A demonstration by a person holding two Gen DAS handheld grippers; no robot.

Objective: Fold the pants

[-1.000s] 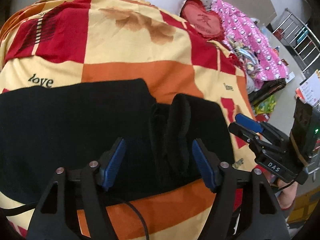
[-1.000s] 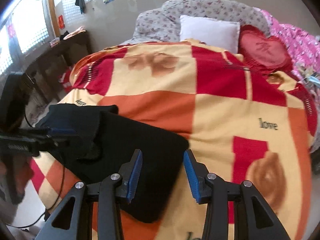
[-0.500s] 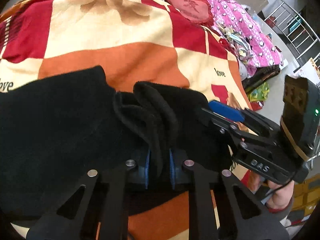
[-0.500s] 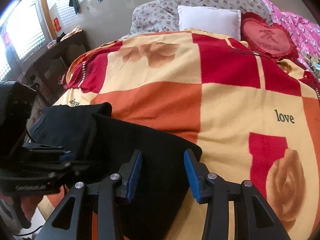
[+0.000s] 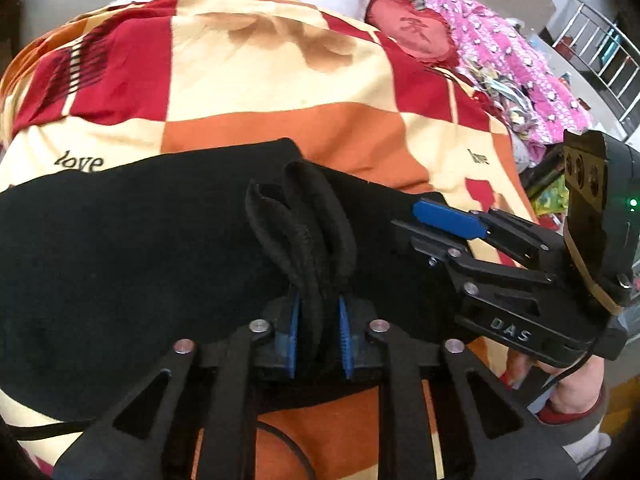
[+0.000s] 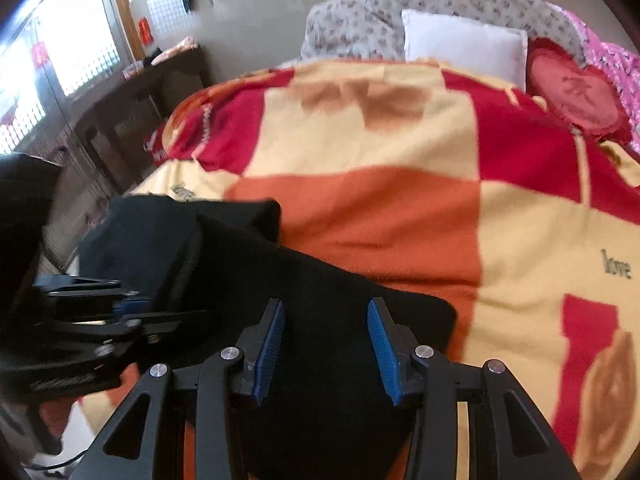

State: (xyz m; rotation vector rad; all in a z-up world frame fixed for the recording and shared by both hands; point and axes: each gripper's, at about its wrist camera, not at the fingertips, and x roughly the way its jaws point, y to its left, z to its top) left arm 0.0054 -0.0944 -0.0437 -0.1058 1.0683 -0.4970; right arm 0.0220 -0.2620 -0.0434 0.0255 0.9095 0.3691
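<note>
Right gripper (image 6: 326, 346): jaws apart, blue pads (image 6: 382, 350) hovering over black pants (image 6: 328, 300). Pants lying on checkered blanket (image 6: 380, 216) in red, orange and cream. Left gripper (image 6: 120, 306) at left edge, blurred, at bunched pants fabric. White pillow (image 6: 460, 48) and red heart cushion (image 6: 576, 94) at bed head.

Bed (image 6: 500, 216), checkered blanket, items lying on it.
Black pants (image 5: 132, 248) lie across the near edge of the red, orange and cream blanket (image 5: 280, 80). Beyond the pants, at the far end: white pillow (image 6: 464, 46), red heart cushion (image 6: 572, 94) just right of it; pink quilt (image 5: 516, 60) further right.
</note>
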